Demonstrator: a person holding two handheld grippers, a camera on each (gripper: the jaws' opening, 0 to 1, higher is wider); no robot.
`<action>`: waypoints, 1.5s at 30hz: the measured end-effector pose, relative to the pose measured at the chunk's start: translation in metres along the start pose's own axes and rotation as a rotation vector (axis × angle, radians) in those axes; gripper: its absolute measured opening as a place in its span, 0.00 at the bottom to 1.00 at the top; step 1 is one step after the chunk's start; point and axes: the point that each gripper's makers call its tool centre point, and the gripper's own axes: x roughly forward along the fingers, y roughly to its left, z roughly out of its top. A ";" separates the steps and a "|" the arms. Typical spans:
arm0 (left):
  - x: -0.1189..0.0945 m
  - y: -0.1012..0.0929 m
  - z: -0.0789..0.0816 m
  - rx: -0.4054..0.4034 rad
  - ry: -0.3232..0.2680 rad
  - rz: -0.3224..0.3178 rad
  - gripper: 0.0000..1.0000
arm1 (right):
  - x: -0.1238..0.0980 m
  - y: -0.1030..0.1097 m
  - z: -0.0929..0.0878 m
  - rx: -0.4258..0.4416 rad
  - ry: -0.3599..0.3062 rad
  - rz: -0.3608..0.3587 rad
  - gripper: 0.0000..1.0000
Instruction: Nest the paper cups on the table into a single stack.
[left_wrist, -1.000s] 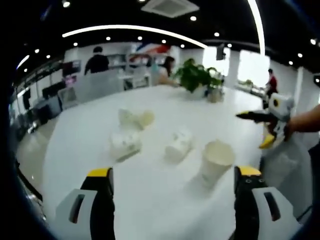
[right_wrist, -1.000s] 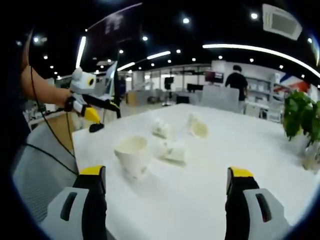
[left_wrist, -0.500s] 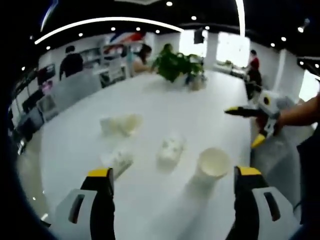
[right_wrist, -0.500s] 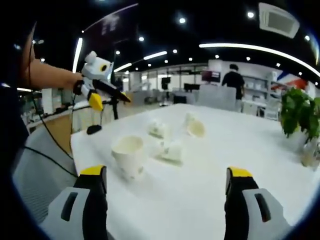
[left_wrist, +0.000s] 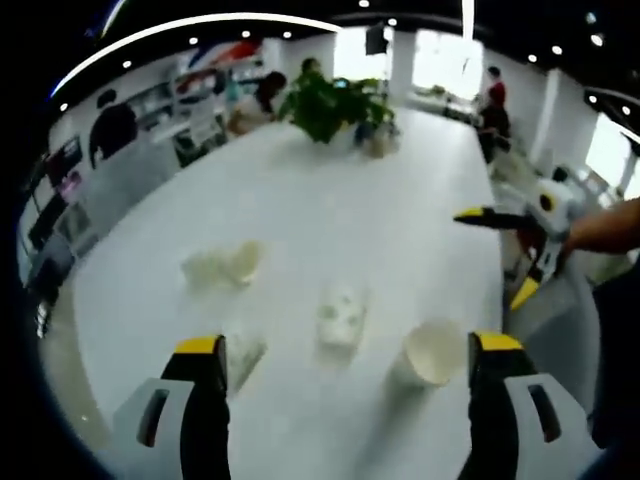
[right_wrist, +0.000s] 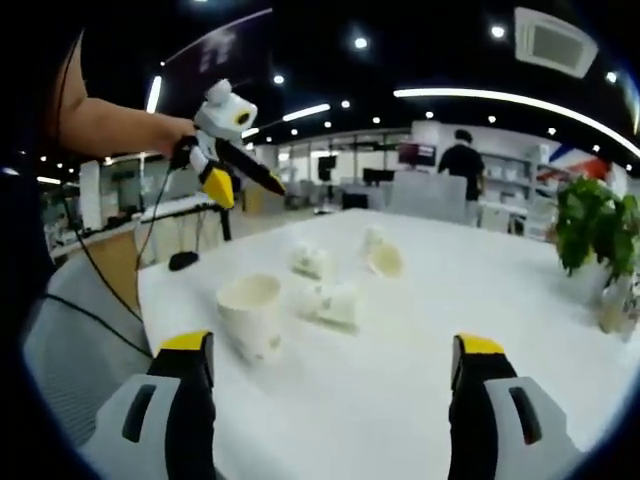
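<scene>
Both grippers, left gripper (left_wrist: 345, 360) and right gripper (right_wrist: 333, 355), gape wide, empty, above the white bench (left_wrist: 330, 220); one upright paper cup (right_wrist: 249, 314), three tipped cups (left_wrist: 341, 316); potted plant (right_wrist: 592, 232) beyond.

— What stands at the far end of the white table (left_wrist: 380, 230)?
— A leafy green plant (left_wrist: 325, 100) in a pot.
— And beyond it?
— Office desks, people (right_wrist: 462, 160) standing with their backs turned, bright ceiling light strips (right_wrist: 500, 95), and a ceiling air vent (right_wrist: 555, 42).
</scene>
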 end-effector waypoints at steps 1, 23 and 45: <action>0.002 0.000 0.002 0.002 0.006 -0.006 0.98 | 0.000 0.000 0.000 0.000 0.000 0.000 0.97; 0.048 -0.007 0.044 0.089 0.178 -0.084 0.98 | -0.001 -0.003 0.001 0.019 -0.011 -0.014 0.96; 0.099 -0.010 0.028 0.096 0.287 -0.117 0.93 | -0.002 -0.005 0.005 0.048 -0.032 -0.017 0.95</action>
